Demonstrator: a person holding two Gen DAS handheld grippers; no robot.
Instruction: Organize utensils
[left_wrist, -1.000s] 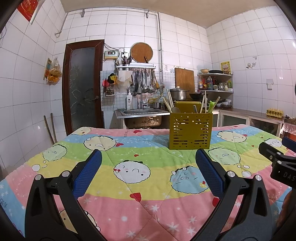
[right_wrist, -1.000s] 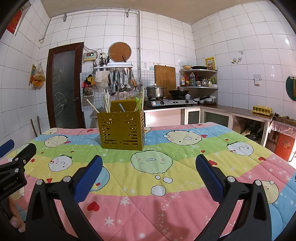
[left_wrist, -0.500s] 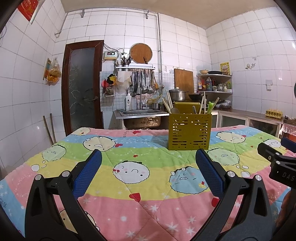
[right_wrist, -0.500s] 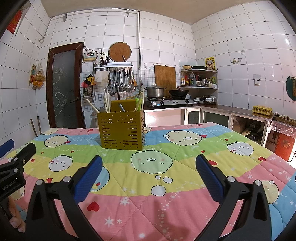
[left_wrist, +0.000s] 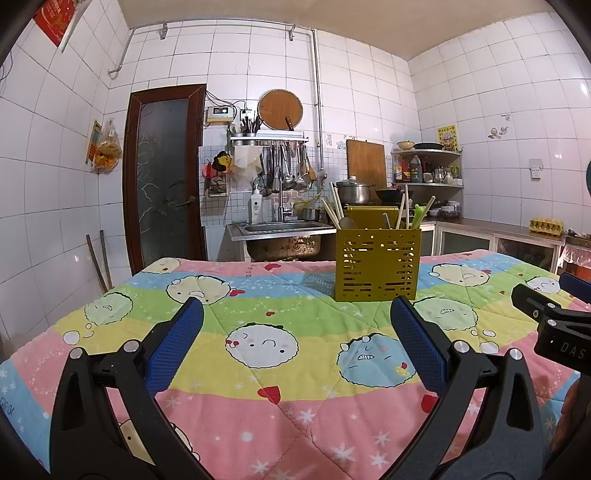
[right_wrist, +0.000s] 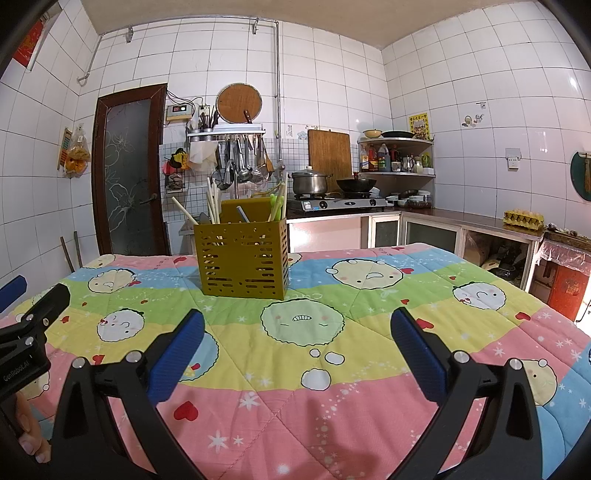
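- Here, the left hand-held gripper (left_wrist: 295, 347) is hovering above the quilt with its blue-padded fingers (left_wrist: 176, 345) spread wide and nothing between them.
- The right hand-held gripper (right_wrist: 297, 349) is likewise hanging with its blue pads (right_wrist: 415, 354) parted wide and gripping nothing.
- Both are pointing over the worktop, which is wearing a pastel striped quilt printed with round cartoon faces (left_wrist: 266, 373).
- Each one is showing at the edge of the other's view, so they are sitting side by side.
- The mustard-yellow perforated plastic utensil caddy (left_wrist: 377, 264) is standing upright on the quilt's green stripe, well ahead of both.
- Pale wooden chopsticks (right_wrist: 212, 201), a green-handled utensil (right_wrist: 276, 206) and a spoon bowl (left_wrist: 347, 222) are sticking up out of the caddy.
- Behind the worktop, a steel sink (left_wrist: 282, 236) and a gas stove carrying a steel pot (right_wrist: 309, 181) are lining the white-tiled wall.
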